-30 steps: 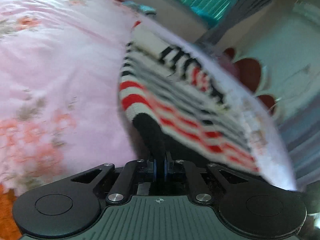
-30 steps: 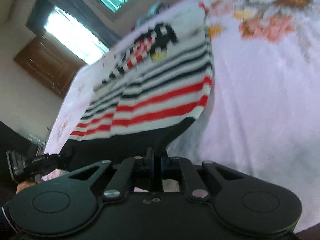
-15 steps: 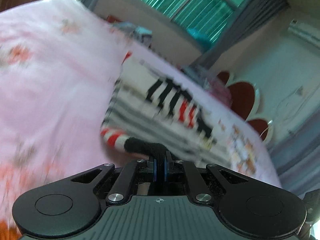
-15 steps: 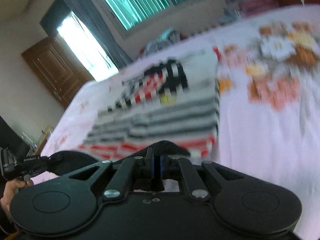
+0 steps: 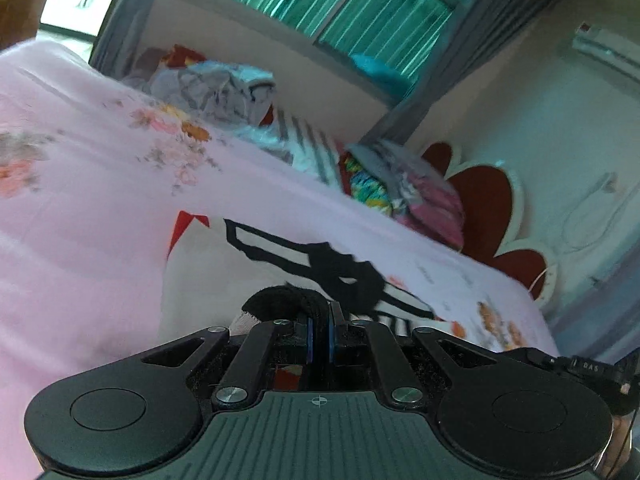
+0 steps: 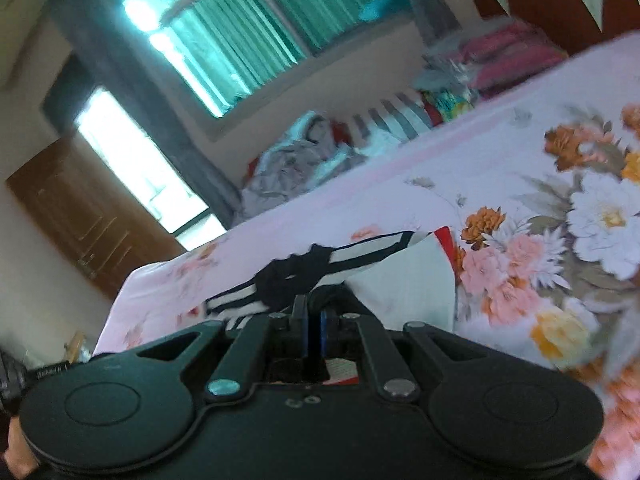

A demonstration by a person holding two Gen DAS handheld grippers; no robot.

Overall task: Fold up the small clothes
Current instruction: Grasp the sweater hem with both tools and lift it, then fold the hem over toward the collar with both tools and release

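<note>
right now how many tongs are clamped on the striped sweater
2. The left tongs pinch the black hem of the striped sweater at one corner; the right tongs pinch the other corner, low over the floral bedsheet.

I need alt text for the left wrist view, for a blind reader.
The left claw is shut on the black hem of a striped garment lying on a pink floral bedsheet. Behind it, a clothes pile sits under a green-curtained window.
</note>
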